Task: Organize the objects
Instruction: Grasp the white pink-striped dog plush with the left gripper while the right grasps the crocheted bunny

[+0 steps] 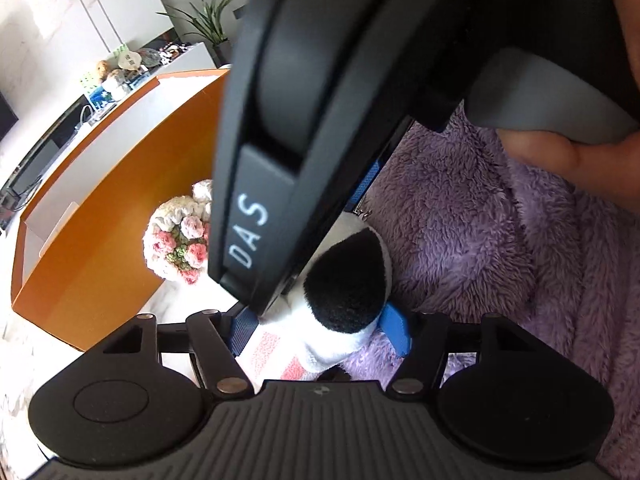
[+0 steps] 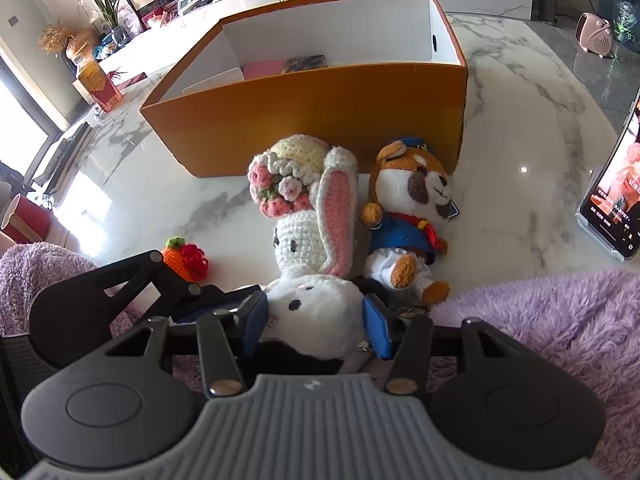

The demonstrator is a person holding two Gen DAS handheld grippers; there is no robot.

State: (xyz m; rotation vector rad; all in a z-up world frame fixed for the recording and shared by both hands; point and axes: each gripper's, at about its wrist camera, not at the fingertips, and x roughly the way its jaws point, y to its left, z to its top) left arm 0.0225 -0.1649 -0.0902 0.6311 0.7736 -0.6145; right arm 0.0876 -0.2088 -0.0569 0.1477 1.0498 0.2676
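A white plush toy with black patches (image 2: 316, 316) lies at the near table edge. My right gripper (image 2: 316, 316) is shut on it, one blue pad on each side. My left gripper (image 1: 324, 320) also has its blue pads on either side of the same plush (image 1: 344, 296). The right gripper's black body (image 1: 320, 120) fills the upper left wrist view. A crocheted bunny with a flower hat (image 2: 308, 216) and a plush dog in blue sailor clothes (image 2: 408, 216) lie just ahead. An open orange box (image 2: 320, 120) stands behind them.
A small crocheted carrot (image 2: 186, 258) lies on the marble table (image 2: 520, 160) to the left. A phone on a stand (image 2: 616, 192) is at the right edge. Purple fleece sleeves (image 2: 540, 320) flank the grippers. The box holds a pink book and a white card.
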